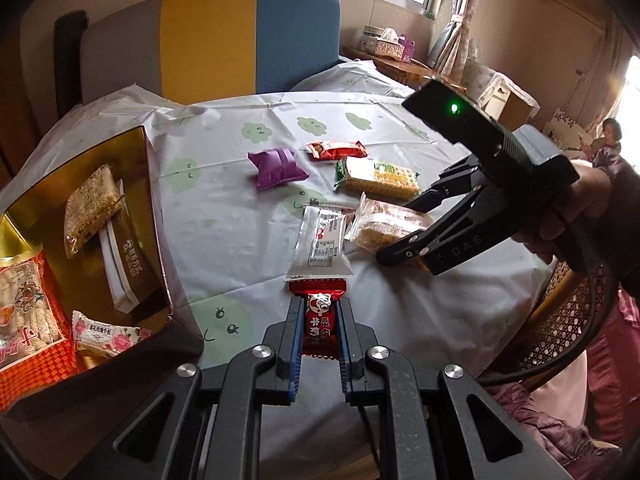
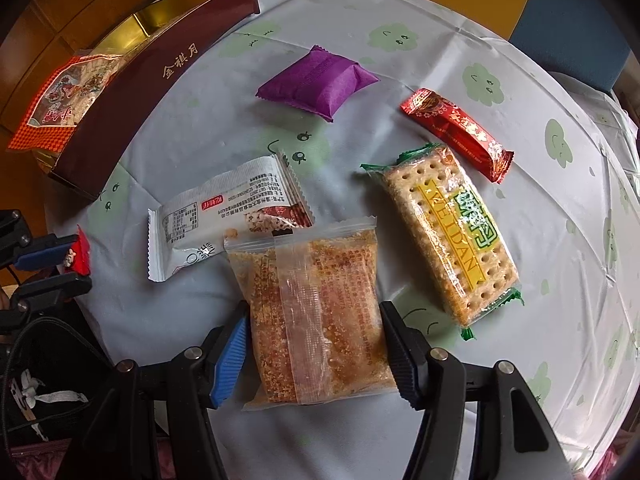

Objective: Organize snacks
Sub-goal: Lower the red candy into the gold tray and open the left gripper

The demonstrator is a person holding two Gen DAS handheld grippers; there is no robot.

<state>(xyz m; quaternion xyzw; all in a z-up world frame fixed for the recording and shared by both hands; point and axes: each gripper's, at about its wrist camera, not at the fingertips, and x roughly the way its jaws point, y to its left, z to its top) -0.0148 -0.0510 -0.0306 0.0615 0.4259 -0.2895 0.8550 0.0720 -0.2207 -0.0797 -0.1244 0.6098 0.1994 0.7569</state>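
The round table (image 2: 560, 280) fills the view under a pale cloth (image 1: 240, 240) printed with green clouds, and off at its left edge sits the long gift box (image 1: 80, 168) with its gold lining and dark maroon wall, already holding a big orange-checked bag (image 1: 24, 320), a crumbly brown cake pack (image 1: 90, 204), a brown-and-white bar (image 1: 124, 264) and a pink flowered pack (image 1: 108, 338). Out on the cloth, well apart from the box, lies the cracker pack (image 2: 448, 236) with green ends and a yellow label, and just beside it the clear bag of golden crumb cake (image 2: 316, 316). The right gripper (image 2: 316, 344) has its jaws wide apart, one on each side of that bag, right against its edges, though I cannot tell if they press it. Touching the bag's top corner is the white packet (image 2: 224, 220), printed side up. Further off sit the purple pillow pack (image 2: 318, 82) and the slim red bar (image 2: 456, 132). Down at the near edge, the left gripper (image 1: 319, 320) is clamped on the small red candy (image 1: 318, 312), fingers tight against both its sides, the wrapper's far end poking out just below the white packet.
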